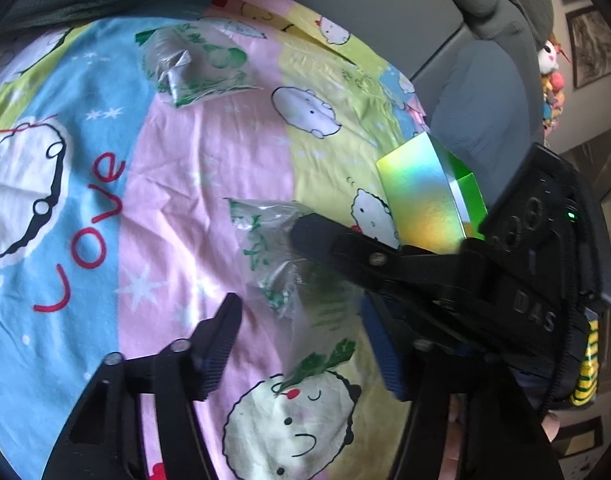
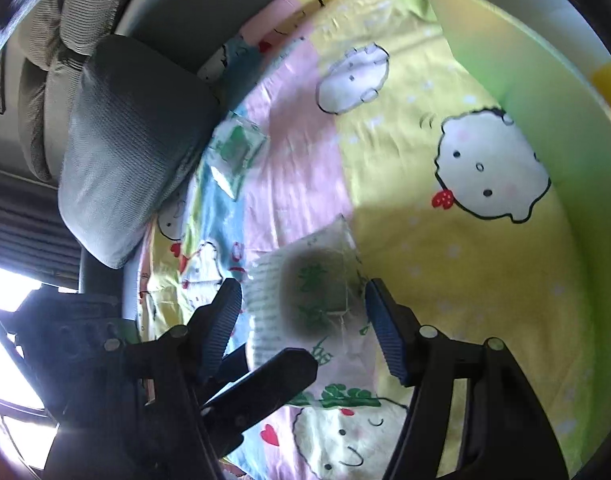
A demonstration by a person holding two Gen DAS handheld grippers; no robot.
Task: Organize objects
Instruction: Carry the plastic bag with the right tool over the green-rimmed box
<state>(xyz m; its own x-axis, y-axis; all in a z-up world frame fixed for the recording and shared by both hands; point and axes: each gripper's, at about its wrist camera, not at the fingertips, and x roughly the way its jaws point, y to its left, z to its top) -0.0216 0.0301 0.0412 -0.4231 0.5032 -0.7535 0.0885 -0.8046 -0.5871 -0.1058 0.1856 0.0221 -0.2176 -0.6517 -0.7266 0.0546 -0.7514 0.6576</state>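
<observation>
Both tools spread wide: left tool (image 1: 301, 344) and right tool (image 2: 303, 322) straddle 1 plastic packet (image 1: 277, 248) on the bed sheet (image 1: 185, 168); likely pickup step; next, close, carry toward green box (image 1: 429, 192).

My left gripper (image 1: 301, 344) is matte black, its linkage arms pinned with small silver screws, and its fingers (image 1: 221, 344) carry ribbed blue-black pads. My right gripper (image 2: 301, 320) is built the same way, with blue ribbed pads (image 2: 385, 336). Its black housing bears raised letters that seem to read "DAS", plus a small green light and round knobs. Yellow-and-green striped material shows beside its body.
</observation>
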